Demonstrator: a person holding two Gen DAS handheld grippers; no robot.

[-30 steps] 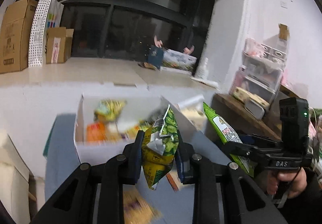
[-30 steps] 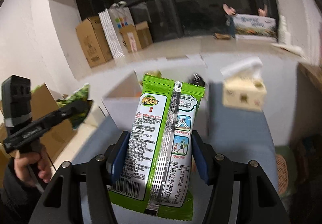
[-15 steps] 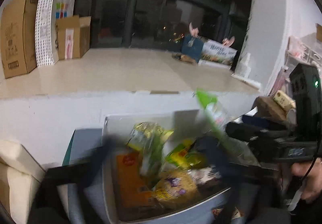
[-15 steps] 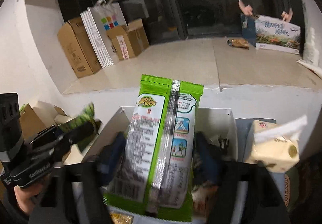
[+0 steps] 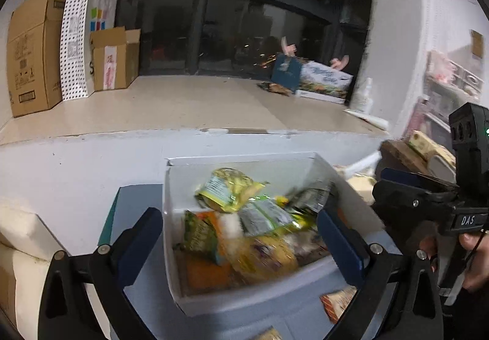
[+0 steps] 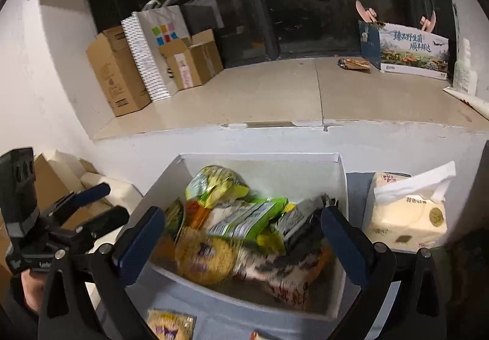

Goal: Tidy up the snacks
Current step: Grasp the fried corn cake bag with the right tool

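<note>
Both the left tool [image 5: 240, 234] and the right tool [image 6: 243, 236] hover released and empty over the white box [image 6: 341, 181] of snacks. The loose yellow snack packet [image 6: 170, 324] lies on the worktop [image 6: 214, 317] near the right tool, below its left finger, so this tool seems better placed.

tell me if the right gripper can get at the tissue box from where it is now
Probably yes: the right gripper is open and empty over the white snack box, and the tissue box stands just outside its wall, nothing covering it.

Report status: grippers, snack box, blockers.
Left gripper open, empty. Right gripper open, empty. White box full of snack packets. Tissue pack beside box, apart.
</note>
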